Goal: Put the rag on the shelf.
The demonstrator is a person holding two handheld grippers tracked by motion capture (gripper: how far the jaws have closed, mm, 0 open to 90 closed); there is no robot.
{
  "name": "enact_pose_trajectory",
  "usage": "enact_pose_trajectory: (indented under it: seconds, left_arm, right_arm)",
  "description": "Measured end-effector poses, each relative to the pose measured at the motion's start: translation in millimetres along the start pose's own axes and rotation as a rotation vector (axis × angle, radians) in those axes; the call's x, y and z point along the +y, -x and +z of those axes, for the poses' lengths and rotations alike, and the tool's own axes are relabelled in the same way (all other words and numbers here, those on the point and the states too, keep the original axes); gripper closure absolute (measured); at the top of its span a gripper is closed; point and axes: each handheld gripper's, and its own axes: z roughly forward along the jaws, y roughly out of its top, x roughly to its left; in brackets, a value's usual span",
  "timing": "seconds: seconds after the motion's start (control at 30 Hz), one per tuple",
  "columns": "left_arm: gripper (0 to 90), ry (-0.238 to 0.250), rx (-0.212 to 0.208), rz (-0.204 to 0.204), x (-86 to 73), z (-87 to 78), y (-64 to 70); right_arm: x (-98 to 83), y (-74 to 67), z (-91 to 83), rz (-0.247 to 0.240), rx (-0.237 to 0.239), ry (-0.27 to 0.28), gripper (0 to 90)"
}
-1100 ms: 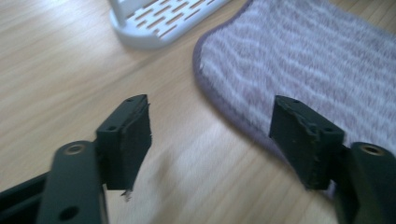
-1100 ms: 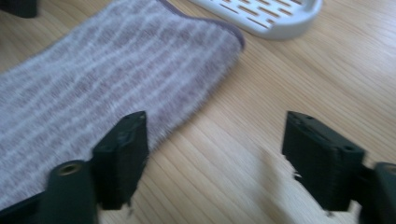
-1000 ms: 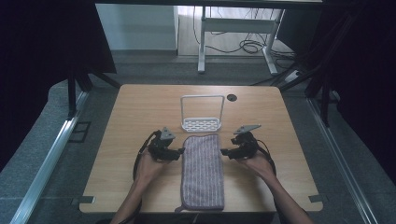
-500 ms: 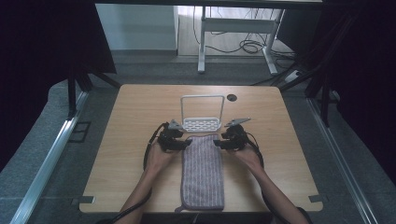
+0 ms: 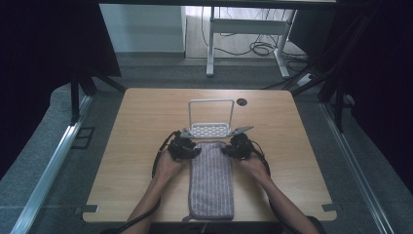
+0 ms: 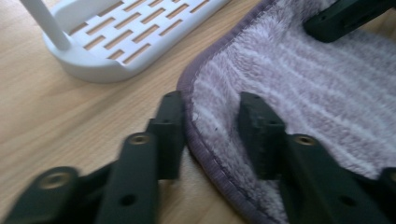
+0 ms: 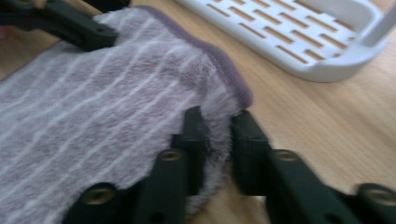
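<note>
High view: folded striped towel (image 5: pixel 211 181) lying lengthwise on the table (image 5: pixel 141 122), left gripper (image 5: pixel 193 150) and right gripper (image 5: pixel 227 150) set at its two far corners, white rack (image 5: pixel 211 128) just beyond both. Looks like the grasping step of a fold or lift.

Left gripper view: jaws just been closing, astride the towel's (image 6: pixel 299 98) hemmed edge, one on bare wood, one on the pile; a gap left, hem not yet pinched. Rack (image 6: pixel 121 37) close ahead to the left.

Right gripper view: jaws narrow, closed on the towel's (image 7: pixel 93 130) corner, cloth bunched between them. Rack (image 7: pixel 299 37) near, ahead and to the right.

Next, probably: finish the left pinch, then raise both corners together, evenly, clear of the rack, the one thing in the way.
</note>
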Motion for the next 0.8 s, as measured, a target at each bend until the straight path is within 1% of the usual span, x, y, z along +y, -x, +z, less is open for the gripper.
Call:
enact_pose_trajectory:
  seconds: [0.03, 0.07, 0.1, 0.17, 0.23, 0.27, 0.3, 0.4, 0.43, 0.47, 0.5, 0.53, 0.57, 0.6, 0.63, 0.67, 0.7, 0.73, 0.77, 0.8]
  left_arm:
    - [73.0, -0.003, -0.018, -0.014, -0.3, -0.4, -1.3]
    - [76.4, 0.005, -0.029, -0.036, -0.7, -0.2, -2.2]
    - [79.5, 0.001, -0.050, -0.062, -0.7, -1.0, -4.6]
    - [79.9, -0.006, -0.049, -0.063, -0.2, -1.7, -4.8]
    - [80.4, 0.001, -0.037, -0.048, 0.8, -4.4, -3.1]
    - [80.5, 0.010, -0.039, -0.048, 1.9, -7.3, -2.4]
    - [80.5, 0.041, -0.040, -0.036, 5.6, -15.1, -0.2]
    - [80.4, 0.081, -0.030, -0.021, 14.1, -30.2, 3.0]
    - [80.3, 0.081, -0.030, -0.021, 14.1, -30.2, 3.0]
    - [80.2, 0.109, -0.021, -0.014, 20.4, -41.3, 4.4]
    - [80.2, 0.109, -0.021, -0.014, 20.4, -41.3, 4.4]
    - [80.2, 0.135, -0.013, -0.009, 27.0, -52.2, 5.8]
    - [80.2, 0.135, -0.013, -0.009, 27.0, -52.2, 5.8]
    - [80.2, 0.145, -0.010, -0.002, 30.3, -57.6, 6.5]
    - [80.2, 0.157, -0.005, 0.001, 33.7, -62.5, 7.7]
    - [80.2, 0.170, 0.007, 0.015, 39.7, -71.4, 9.8]
    - [80.2, 0.170, 0.007, 0.015, 39.7, -71.4, 9.8]
    - [80.3, 0.184, 0.011, 0.023, 43.7, -77.5, 11.4]
    - [80.2, 0.198, 0.012, 0.034, 50.1, -86.9, 12.9]
    - [80.2, 0.198, 0.012, 0.034, 50.1, -86.9, 12.9]
  right_arm:
    - [0.4, -1.4, 0.0, -0.005, -0.002, -0.003, 82.9]
    - [1.0, -2.7, -0.4, -0.016, -0.010, -0.009, 83.8]
    - [2.3, -5.1, -1.7, -0.029, -0.020, -0.014, 84.7]
    - [2.4, -5.4, -2.2, -0.032, -0.020, -0.014, 84.8]
    - [3.4, -6.5, -6.4, -0.034, -0.014, -0.001, 84.9]
    - [4.4, -6.6, -9.2, -0.034, -0.011, 0.006, 84.9]
    - [7.2, -7.4, -16.1, -0.029, -0.004, 0.031, 84.8]
    - [13.6, -7.9, -27.5, -0.031, 0.008, 0.065, 84.6]
    - [13.6, -7.9, -27.5, -0.031, 0.008, 0.065, 84.6]
    - [19.9, -8.1, -37.2, -0.041, 0.014, 0.087, 84.5]
    - [22.3, -8.3, -40.7, -0.041, 0.016, 0.096, 84.5]
    - [25.7, -8.3, -45.6, -0.047, 0.016, 0.105, 84.5]
    - [29.2, -8.7, -50.4, -0.049, 0.020, 0.116, 84.5]
    - [29.2, -8.7, -50.4, -0.049, 0.020, 0.116, 84.5]
    - [32.8, -9.4, -55.2, -0.052, 0.019, 0.127, 84.5]
    - [39.9, -10.5, -65.0, -0.064, 0.019, 0.148, 84.5]
    - [39.9, -10.5, -65.0, -0.064, 0.019, 0.148, 84.5]
    - [46.9, -11.9, -74.3, -0.076, 0.018, 0.168, 84.5]
    - [50.2, -12.5, -79.0, -0.081, 0.015, 0.177, 84.5]
    - [50.2, -12.5, -79.0, -0.081, 0.015, 0.177, 84.5]
